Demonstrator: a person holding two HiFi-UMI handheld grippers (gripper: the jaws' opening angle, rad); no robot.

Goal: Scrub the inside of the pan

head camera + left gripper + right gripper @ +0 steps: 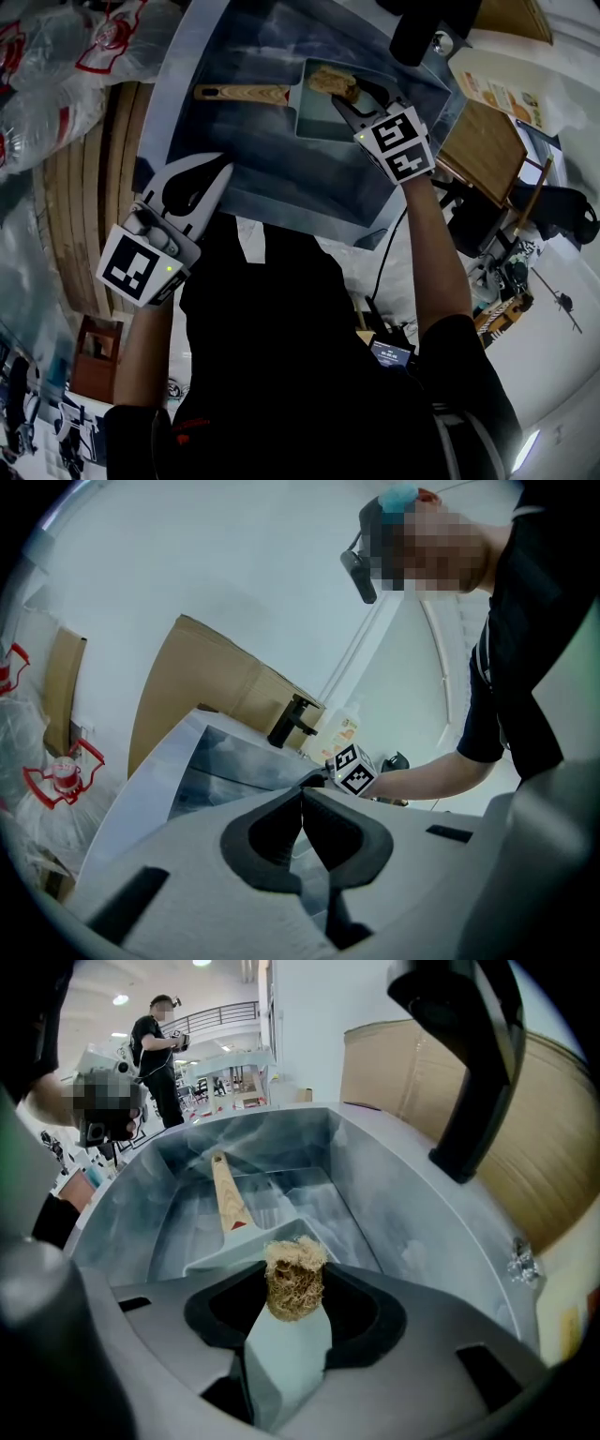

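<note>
Right claw pinching fibrous scrubber over pan, at far side of sink. Left claw pressed together, empty. Best: press firmly, work the corners, steady wooden handle.

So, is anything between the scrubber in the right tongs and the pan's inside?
Nothing visible. The right tongs hold the scrubber right over the open pan in the sink; the pan's floor shows bare.

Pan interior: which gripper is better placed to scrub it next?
Right. The right gripper is shut on the scrubber, just over the pan in the sink. The left gripper is shut on nothing, held apart from the pan.
</note>
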